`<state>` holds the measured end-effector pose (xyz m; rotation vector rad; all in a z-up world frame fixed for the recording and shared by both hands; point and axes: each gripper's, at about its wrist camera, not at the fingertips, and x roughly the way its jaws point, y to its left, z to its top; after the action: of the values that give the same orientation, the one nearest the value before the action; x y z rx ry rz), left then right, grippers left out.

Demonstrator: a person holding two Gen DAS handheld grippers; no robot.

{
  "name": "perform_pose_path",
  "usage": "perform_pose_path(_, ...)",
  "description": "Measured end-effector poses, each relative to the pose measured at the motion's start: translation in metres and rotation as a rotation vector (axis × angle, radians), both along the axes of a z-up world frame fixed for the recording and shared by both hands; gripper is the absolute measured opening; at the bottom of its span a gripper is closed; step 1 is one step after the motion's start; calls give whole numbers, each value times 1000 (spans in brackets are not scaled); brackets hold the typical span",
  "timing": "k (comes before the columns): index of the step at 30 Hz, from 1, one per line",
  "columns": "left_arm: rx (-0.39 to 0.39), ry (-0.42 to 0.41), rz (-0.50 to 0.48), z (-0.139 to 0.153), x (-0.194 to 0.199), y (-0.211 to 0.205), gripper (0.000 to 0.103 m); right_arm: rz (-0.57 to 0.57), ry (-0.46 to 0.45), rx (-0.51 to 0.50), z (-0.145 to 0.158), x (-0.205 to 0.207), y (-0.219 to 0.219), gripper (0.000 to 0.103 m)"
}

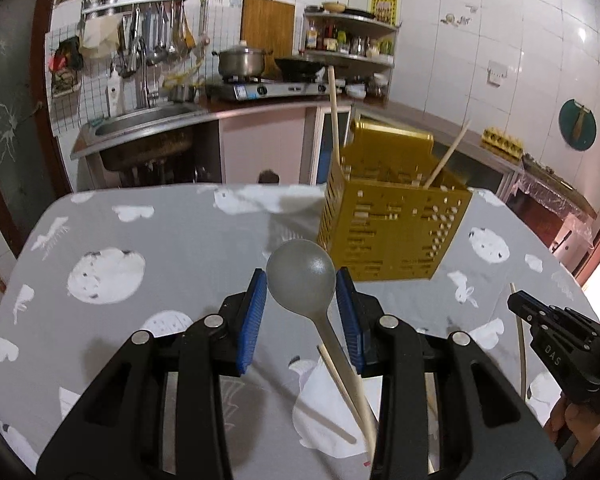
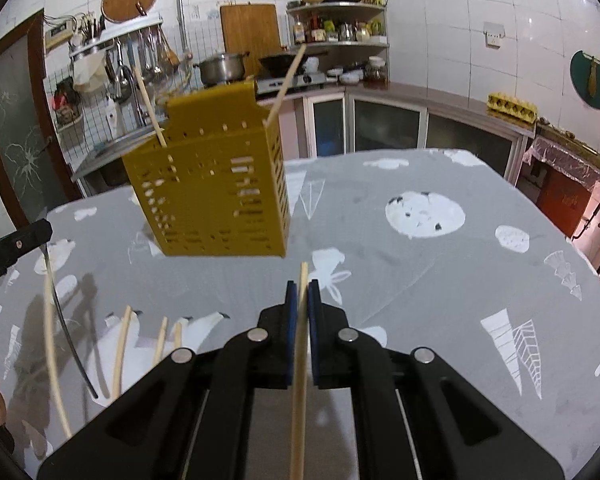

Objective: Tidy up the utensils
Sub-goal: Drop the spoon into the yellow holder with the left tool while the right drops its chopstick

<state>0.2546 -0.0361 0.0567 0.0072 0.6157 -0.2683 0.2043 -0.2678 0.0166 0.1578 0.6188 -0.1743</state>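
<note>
- Blue pads of the left gripper (image 1: 302, 280) stand on either side of a grey spoon (image 1: 302, 278), bowl forward between the fingertips; the right pad meets the handle, and the grip looks closed on it, though the left pad's contact is hard to make out.
- Its pale handle runs back and down past loose chopsticks (image 1: 342, 380) lying on the grey patterned tablecloth (image 1: 160, 220).
- Closed tight, the right gripper (image 2: 302, 286) pinches a single chopstick (image 2: 300, 360) upright between its pads.
- Ahead of both stands the yellow slotted utensil holder (image 2: 216, 192) on the table, with two chopsticks (image 2: 286, 80) leaning out of its top.
- More chopsticks (image 2: 122, 352) lie on the cloth to the left in the right wrist view.
</note>
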Motion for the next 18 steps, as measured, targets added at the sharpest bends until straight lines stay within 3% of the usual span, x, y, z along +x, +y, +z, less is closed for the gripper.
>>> perform_pose_path(18, 77, -148, 11, 33, 7, 10, 35, -16, -145, -19, 48, -5, -11, 6)
